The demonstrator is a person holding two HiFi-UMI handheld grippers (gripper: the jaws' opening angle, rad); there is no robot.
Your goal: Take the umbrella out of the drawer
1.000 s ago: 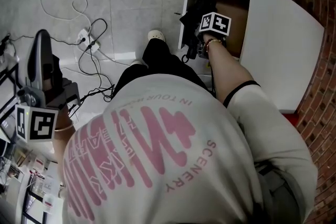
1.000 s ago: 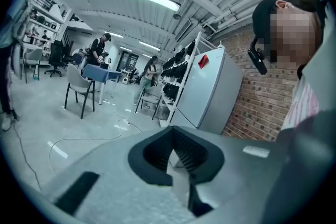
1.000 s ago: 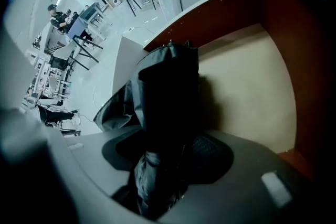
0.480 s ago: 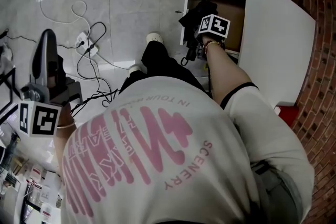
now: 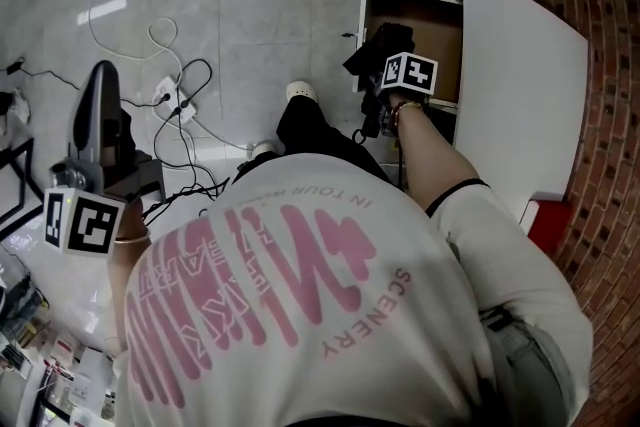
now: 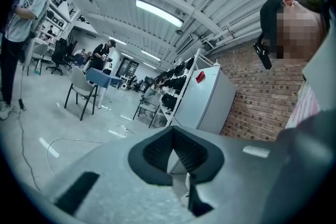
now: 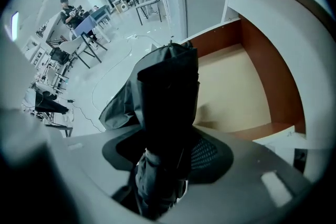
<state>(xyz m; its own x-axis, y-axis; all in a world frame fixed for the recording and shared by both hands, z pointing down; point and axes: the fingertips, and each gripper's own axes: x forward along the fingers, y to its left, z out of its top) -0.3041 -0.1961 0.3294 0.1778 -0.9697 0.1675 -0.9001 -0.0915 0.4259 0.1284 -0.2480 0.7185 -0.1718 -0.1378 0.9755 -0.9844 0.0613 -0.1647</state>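
Observation:
A folded black umbrella (image 5: 372, 50) hangs over the open drawer (image 5: 432, 30), whose brown floor (image 7: 236, 92) shows beneath it. My right gripper (image 5: 380, 93) points steeply down and is shut on the umbrella (image 7: 168, 107), which stands up between the jaws (image 7: 163, 165); its loose fabric spills to the left. The drawer's white front (image 5: 362, 35) faces the floor side. My left gripper (image 5: 103, 80) is held far off at the left, away from the drawer. In the left gripper view its dark pads (image 6: 157, 152) meet with nothing between them (image 6: 173, 157).
A white cabinet top (image 5: 520, 85) lies right of the drawer, against a brick wall (image 5: 600, 165). Cables and a power strip (image 5: 170, 95) lie on the tiled floor at left. My shoe (image 5: 298, 92) stands before the drawer. People and chairs (image 6: 84, 86) are far off.
The right gripper has risen with the umbrella, which now sits higher over the drawer. The left gripper has shifted a little up and to the right in the head view.

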